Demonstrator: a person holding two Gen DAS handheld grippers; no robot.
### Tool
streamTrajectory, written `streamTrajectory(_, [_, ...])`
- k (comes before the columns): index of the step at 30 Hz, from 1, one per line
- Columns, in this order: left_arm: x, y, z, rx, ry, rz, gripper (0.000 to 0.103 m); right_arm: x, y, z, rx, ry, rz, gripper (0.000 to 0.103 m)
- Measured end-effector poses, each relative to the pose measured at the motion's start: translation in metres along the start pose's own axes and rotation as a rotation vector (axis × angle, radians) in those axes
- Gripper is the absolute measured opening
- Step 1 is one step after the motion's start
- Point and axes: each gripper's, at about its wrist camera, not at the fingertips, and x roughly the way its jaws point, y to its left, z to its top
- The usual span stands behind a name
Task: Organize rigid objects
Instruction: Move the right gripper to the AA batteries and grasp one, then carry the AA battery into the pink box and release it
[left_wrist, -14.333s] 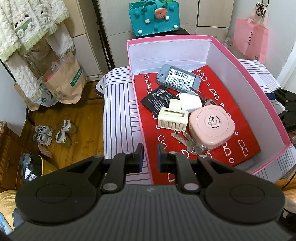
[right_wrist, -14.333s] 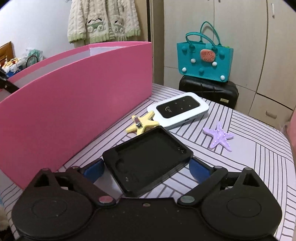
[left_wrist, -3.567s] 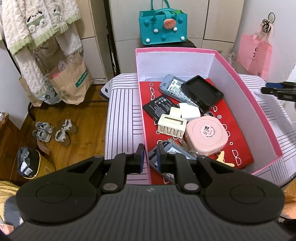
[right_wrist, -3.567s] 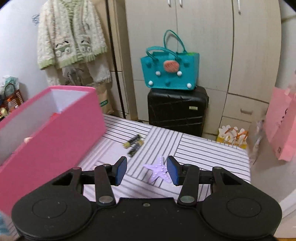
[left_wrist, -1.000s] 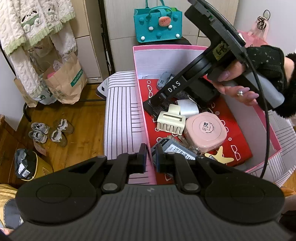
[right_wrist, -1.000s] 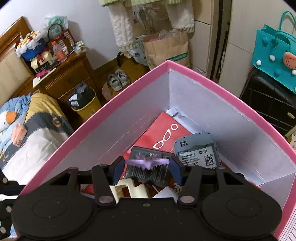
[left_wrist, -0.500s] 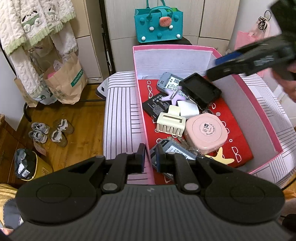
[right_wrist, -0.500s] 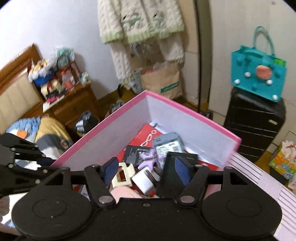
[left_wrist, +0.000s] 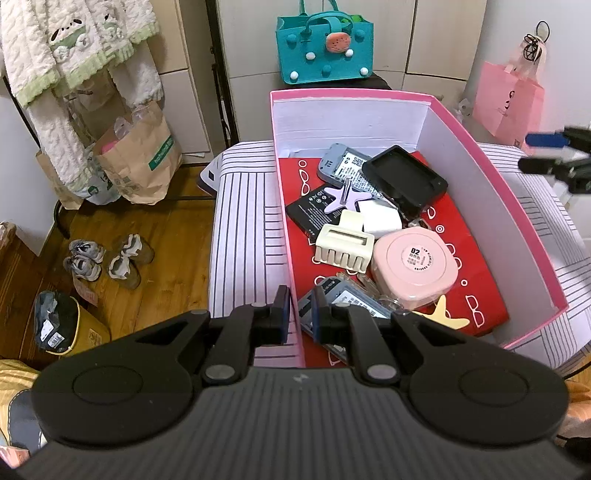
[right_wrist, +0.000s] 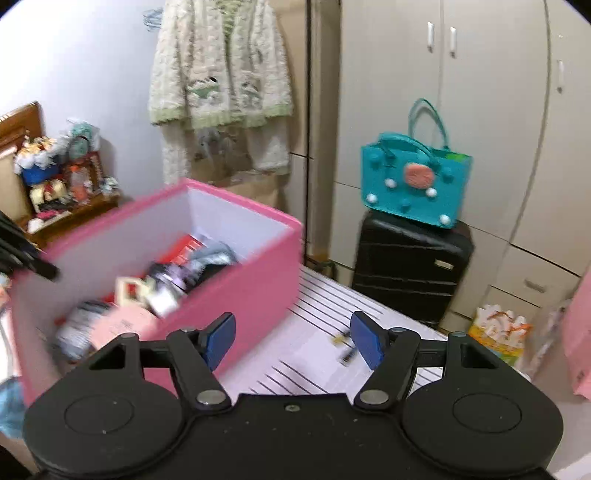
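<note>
A pink box (left_wrist: 491, 173) stands on the striped table. In it lie a purple starfish (left_wrist: 345, 195), a black tray (left_wrist: 404, 181), a grey device (left_wrist: 341, 166), a cream hair claw (left_wrist: 341, 247), a round pink case (left_wrist: 413, 266) and a yellow starfish (left_wrist: 441, 315). My left gripper (left_wrist: 297, 314) is shut on the box's near left wall (left_wrist: 286, 236). My right gripper (right_wrist: 291, 338) is open and empty, right of the box (right_wrist: 255, 284), above the table; it also shows in the left wrist view (left_wrist: 546, 151). Two small dark batteries (right_wrist: 345, 345) lie on the table between its fingers.
A teal bag (right_wrist: 415, 188) sits on a black suitcase (right_wrist: 410, 266) behind the table. A pink paper bag (left_wrist: 508, 99) hangs at the right. A brown paper bag (left_wrist: 138, 162) and shoes (left_wrist: 107, 254) are on the wooden floor at the left.
My right gripper let the purple starfish go in the box, opened wide and pulled back to the right, out over the table. My left gripper has not moved.
</note>
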Motion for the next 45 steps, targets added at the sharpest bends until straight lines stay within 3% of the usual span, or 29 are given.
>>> streamTrajectory(3, [0.000, 0.000, 0.000, -0.008, 0.001, 0.003, 0.010, 0.017, -0.012, -0.016, 0.018, 0.029, -0.033, 0.072])
streamTrajectory(14, [0.000, 0.000, 0.001, -0.019, 0.008, 0.011, 0.010, 0.083, -0.034, -0.033, 0.118, 0.061, -0.097, 0.047])
streamTrajectory(16, [-0.001, 0.001, 0.001, -0.031, 0.009, 0.009, 0.010, 0.094, -0.033, -0.036, 0.100, 0.091, -0.142, 0.033])
streamTrajectory(19, [-0.003, 0.001, 0.000, -0.024, 0.005, 0.007, 0.010, 0.098, -0.035, -0.038, 0.114, 0.093, -0.109, 0.014])
streamTrajectory(26, [-0.004, 0.000, -0.002, -0.006, -0.001, 0.014, 0.010, 0.078, -0.043, -0.044, 0.228, 0.128, -0.054, 0.012])
streamTrajectory(32, [-0.004, -0.005, -0.003, 0.017, -0.011, 0.027, 0.010, 0.071, -0.040, -0.049, 0.293, 0.207, -0.011, 0.012])
streamTrajectory(39, [-0.004, -0.005, 0.000, 0.009, -0.002, 0.023, 0.010, 0.084, -0.035, -0.042, 0.249, 0.189, -0.035, 0.015])
streamTrajectory(42, [-0.005, -0.005, 0.001, 0.012, -0.001, 0.026, 0.010, 0.086, -0.033, -0.040, 0.210, 0.183, -0.067, 0.011])
streamTrajectory(45, [-0.009, -0.003, 0.001, 0.018, -0.026, 0.022, 0.010, 0.080, -0.037, -0.039, 0.255, 0.178, -0.080, 0.011])
